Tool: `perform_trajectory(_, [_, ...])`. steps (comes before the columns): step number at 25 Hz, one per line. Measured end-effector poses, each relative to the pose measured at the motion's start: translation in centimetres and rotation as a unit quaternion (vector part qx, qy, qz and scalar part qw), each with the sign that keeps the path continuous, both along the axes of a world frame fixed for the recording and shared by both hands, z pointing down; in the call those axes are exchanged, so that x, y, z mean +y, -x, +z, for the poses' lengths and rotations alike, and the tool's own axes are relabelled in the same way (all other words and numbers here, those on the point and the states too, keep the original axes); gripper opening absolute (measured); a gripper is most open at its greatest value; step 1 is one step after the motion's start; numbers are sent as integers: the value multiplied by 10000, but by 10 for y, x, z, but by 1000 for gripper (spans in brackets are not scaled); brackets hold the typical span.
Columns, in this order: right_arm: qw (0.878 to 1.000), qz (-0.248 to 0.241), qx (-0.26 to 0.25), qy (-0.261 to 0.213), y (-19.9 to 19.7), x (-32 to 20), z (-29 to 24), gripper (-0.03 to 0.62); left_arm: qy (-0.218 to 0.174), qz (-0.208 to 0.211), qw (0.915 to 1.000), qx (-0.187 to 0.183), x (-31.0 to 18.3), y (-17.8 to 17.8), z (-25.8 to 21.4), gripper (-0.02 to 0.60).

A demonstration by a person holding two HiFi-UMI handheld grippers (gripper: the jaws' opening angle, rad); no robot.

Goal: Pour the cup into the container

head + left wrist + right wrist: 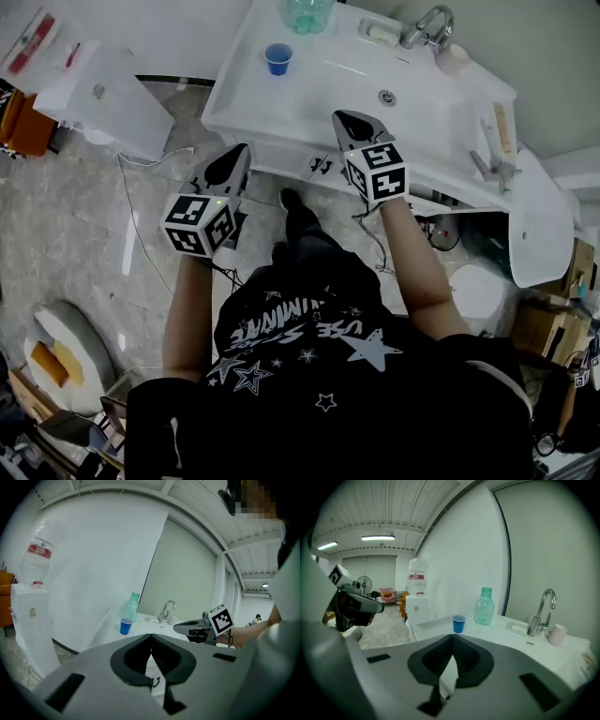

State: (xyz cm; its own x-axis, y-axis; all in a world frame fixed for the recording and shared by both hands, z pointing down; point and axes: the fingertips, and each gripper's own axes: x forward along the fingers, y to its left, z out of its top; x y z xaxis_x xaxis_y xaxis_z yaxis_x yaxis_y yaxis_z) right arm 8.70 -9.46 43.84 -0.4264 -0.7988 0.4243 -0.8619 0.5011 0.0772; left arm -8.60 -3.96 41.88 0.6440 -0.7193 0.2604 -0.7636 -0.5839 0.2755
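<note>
A small blue cup (277,58) stands near the back left of the white sink counter (309,103), beside a clear green bottle (309,11). Both hand-held grippers hover in front of the counter, apart from the cup. My left gripper (239,153) is left of and below the counter's front edge, jaws shut with nothing between them. My right gripper (343,117) is over the front rim, also shut and empty. The left gripper view shows the cup (125,626), the bottle (133,605) and the right gripper (180,627) ahead. In the right gripper view the cup (459,623) and bottle (485,606) stand beyond the closed jaws.
A faucet (429,26), a soap dish (380,33) and a pale pink cup (453,58) sit at the back right of the sink. A white water dispenser (103,89) stands left of the counter. A cable (141,234) trails on the marble floor.
</note>
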Motion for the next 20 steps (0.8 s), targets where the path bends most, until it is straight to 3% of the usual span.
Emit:
perform_trajectory(13, [9996, 261, 15, -75, -31, 45, -17, 6, -202, 281, 9992, -194, 12, -23, -2, 9])
perform_trajectory(20, [9995, 305, -109, -44, -32, 55, -21, 6, -199, 160, 9992, -310, 8, -20, 0, 9])
